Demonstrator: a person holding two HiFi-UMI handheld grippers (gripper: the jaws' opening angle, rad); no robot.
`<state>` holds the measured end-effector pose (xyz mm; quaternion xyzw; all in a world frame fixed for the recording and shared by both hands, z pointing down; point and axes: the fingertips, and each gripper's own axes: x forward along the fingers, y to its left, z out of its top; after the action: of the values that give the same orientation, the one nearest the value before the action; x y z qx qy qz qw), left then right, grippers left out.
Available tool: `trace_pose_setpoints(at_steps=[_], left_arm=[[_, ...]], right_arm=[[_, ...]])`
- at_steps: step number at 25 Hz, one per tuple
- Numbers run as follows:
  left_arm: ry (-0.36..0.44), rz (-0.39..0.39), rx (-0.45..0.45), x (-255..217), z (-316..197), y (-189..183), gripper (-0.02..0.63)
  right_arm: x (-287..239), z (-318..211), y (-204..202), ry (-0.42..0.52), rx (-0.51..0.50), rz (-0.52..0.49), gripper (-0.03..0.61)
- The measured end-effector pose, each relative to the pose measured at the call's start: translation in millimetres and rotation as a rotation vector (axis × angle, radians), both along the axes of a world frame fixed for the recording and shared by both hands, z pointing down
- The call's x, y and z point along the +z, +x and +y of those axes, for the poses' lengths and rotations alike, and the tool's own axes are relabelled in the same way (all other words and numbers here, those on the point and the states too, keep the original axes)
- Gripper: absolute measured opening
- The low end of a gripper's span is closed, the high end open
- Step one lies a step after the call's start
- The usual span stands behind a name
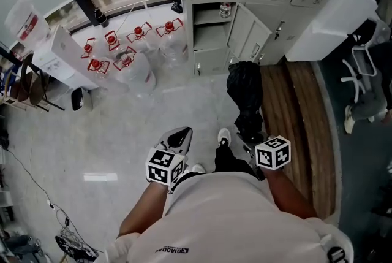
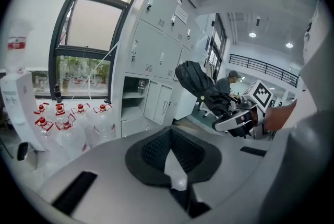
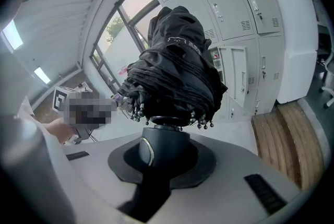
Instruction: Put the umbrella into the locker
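The right gripper [image 1: 250,140] had its jaws clamped on the black handle [image 3: 155,151] of the folded black umbrella [image 1: 244,87], which stood out ahead of the person at about 1 o'clock in the head view, its bundled canopy [image 3: 177,69] filling the middle of the right gripper view. The left gripper [image 1: 182,135] was empty, its ribbed pads brought together at the tips with nothing between them [image 2: 169,134]. Straight ahead at 12 o'clock, the bank of grey lockers had one open locker [image 1: 210,38] with shelves showing, its door [image 1: 245,30] swung out toward 1 o'clock; the umbrella was well apart from it, not inside. Clear water bottles [image 1: 125,62] with red caps stood on the pale floor [image 1: 110,133] at 10 o'clock, and a wooden platform [image 1: 297,127] lay at 2 o'clock.
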<state>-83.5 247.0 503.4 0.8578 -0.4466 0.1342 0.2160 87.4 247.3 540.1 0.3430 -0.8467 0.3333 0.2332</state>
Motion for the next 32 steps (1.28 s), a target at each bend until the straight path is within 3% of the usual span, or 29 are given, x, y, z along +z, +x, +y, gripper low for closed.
trace_pose_setpoints(at_steps=[7,15,25,32], left_arm=[[-0.038,0.026,-0.047,1.9,-76.2,13.9,0.015],[-0.011,0.000,-0.109,-12.9,-182.6,39.7,0.015],[-0.034,-0.020,-0.145,-6.6,-245.1,80.4,0.015],[-0.075,-0.051,-0.180,2.8,-263.8,62.3,0.015]], right_arm=[[-1.0,-95.3,20.8,0.015,-0.008,-0.014,0.103],[7.5,-197.0,43.1,0.000,-0.086,-0.021,0.103],[28.2,-257.3,56.4,-0.062,-0.188,-0.024,0.103],[45.1,-280.8,51.1,-0.109,-0.214,-0.012,0.103]])
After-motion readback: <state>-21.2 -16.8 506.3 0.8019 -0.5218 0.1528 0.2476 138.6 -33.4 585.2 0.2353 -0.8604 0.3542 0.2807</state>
